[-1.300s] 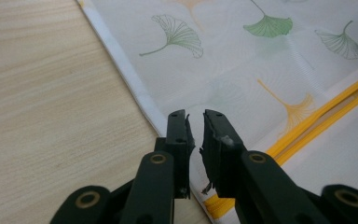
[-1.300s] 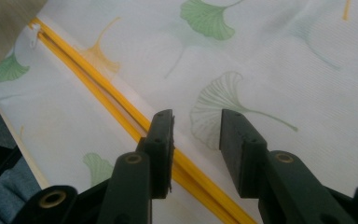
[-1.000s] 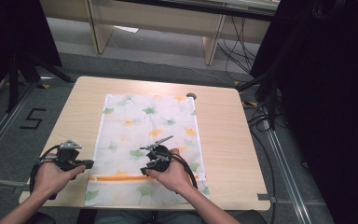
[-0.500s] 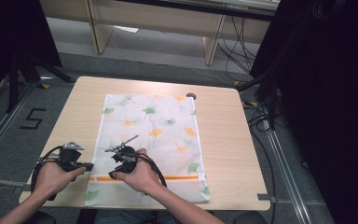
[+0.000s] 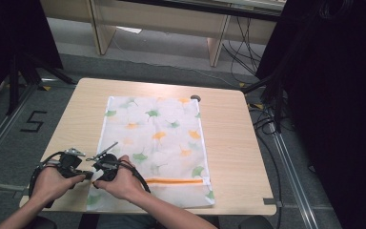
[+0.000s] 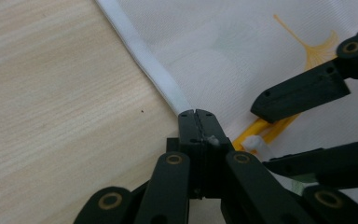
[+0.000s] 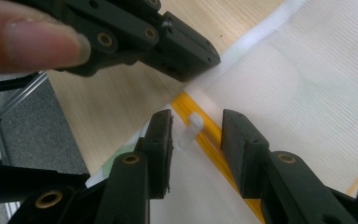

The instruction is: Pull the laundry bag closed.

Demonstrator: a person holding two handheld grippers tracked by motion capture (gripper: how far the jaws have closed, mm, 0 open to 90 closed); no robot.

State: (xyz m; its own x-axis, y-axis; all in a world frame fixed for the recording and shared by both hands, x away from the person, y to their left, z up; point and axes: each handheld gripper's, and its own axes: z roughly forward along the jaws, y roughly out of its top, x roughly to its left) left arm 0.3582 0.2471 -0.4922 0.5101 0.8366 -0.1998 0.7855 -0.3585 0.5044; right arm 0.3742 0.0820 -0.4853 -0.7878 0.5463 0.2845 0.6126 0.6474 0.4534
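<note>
On the tabletop (image 5: 228,143), seen from above, your two hand-held grippers meet at the near left corner of the leaf-printed mesh bag (image 5: 157,138); a "5" (image 5: 34,121) marks the floor. Along your left hand-held gripper (image 6: 195,114), closed jaws pinch the bag's white hem (image 6: 154,70). Along your right hand-held gripper (image 7: 195,135), open jaws straddle the white zipper pull (image 7: 190,128) on the orange zipper (image 7: 214,144), gripping nothing. Next, likely: close on the pull.

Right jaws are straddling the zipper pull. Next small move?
Probably close the right gripper on the white zipper pull: it sits between the open jaws, untouched, while the left gripper is shut on the mesh bag edge beside the orange zipper.
</note>
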